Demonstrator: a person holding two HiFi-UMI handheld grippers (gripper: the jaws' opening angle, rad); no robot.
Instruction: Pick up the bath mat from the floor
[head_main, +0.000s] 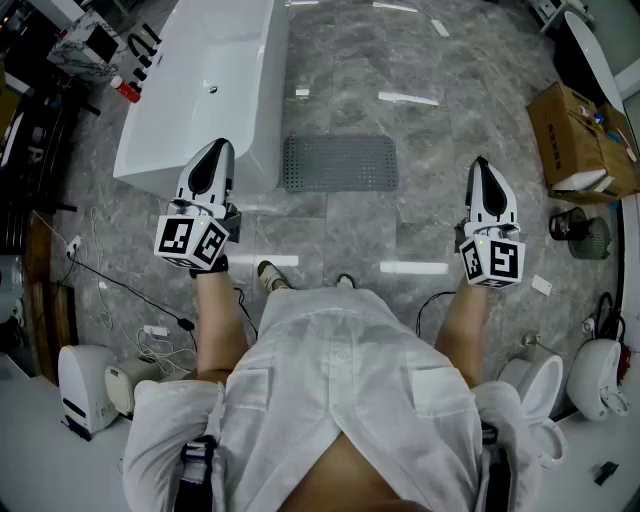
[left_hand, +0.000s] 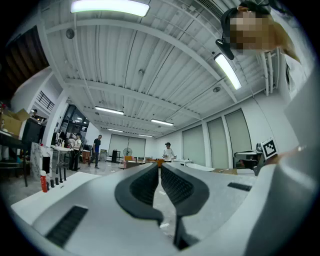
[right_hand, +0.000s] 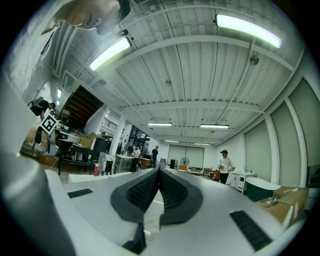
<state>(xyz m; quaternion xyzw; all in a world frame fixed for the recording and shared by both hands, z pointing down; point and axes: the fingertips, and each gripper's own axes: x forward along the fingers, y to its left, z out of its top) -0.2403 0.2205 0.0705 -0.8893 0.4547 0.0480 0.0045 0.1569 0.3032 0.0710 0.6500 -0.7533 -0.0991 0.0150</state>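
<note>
A grey rectangular bath mat (head_main: 340, 163) lies flat on the marbled grey floor, just right of the white bathtub (head_main: 205, 85). My left gripper (head_main: 216, 146) is held level over the tub's near corner, left of the mat, shut with nothing in it. My right gripper (head_main: 481, 162) hovers to the mat's right, also shut and empty. Both gripper views look out level across the room, so the mat is hidden from them. In them the left gripper (left_hand: 160, 165) and the right gripper (right_hand: 159, 170) show jaws meeting at the tips.
A cardboard box (head_main: 578, 138) sits at the right, with a black wire basket (head_main: 581, 230) near it. White appliances (head_main: 85, 385) and cables (head_main: 130, 290) lie at the left, a toilet (head_main: 535, 385) at lower right. Distant people (right_hand: 224, 166) stand in the hall.
</note>
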